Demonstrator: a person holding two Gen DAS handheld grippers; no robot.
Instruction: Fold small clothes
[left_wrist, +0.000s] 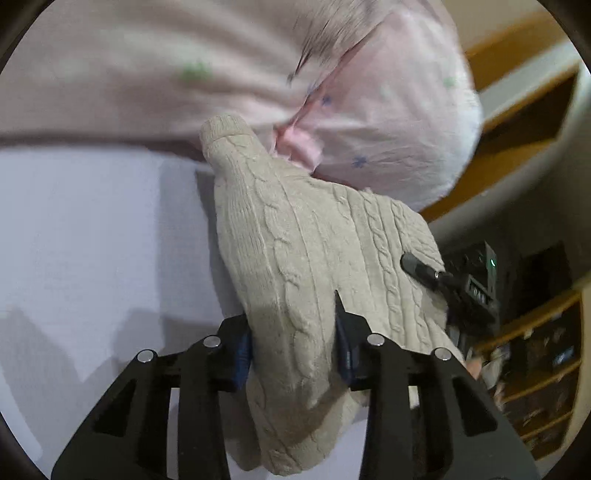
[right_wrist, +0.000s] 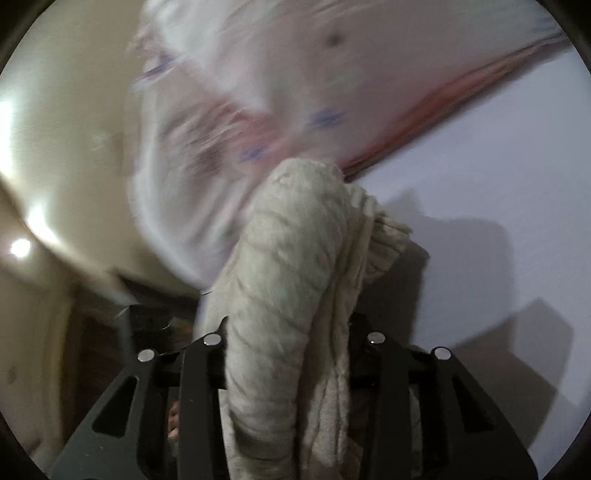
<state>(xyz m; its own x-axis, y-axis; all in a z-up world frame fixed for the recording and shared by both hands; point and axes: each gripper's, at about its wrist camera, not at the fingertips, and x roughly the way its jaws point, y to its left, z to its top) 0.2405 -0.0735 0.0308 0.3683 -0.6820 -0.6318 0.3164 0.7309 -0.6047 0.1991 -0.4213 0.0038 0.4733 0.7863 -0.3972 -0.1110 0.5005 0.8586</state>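
The left gripper (left_wrist: 293, 332) has its jaws clamped on a beige cable-knit sweater (left_wrist: 314, 240). The knit passes between the two black fingers (left_wrist: 351, 332), which carry blue pads (left_wrist: 243, 350), and a fold hangs below them toward the lower edge of the left wrist view. The garment is lifted above the white table surface (left_wrist: 92, 240) and stretches away from the gripper; its far end is a narrow rounded tip, probably a sleeve end.

The tip of the right gripper (left_wrist: 424, 271) is visible in the left wrist view, pinching the right-hand edge of the same sweater.

In the right wrist view, the right gripper (right_wrist: 293, 339) is closed on a bunched roll of the beige sweater (right_wrist: 288, 277). The fabric fills the gap between the fingers and hides their inner faces. This view is motion-blurred.

A pale pink garment with small blue and green star prints (left_wrist: 369, 122) lies at the far side of the table, just beyond the sweater tip; whether the two touch cannot be determined. It appears again, blurred, in the right wrist view (right_wrist: 240, 110).

Wooden shelving (left_wrist: 535, 350) stands at the right of the left wrist view, beyond the table.
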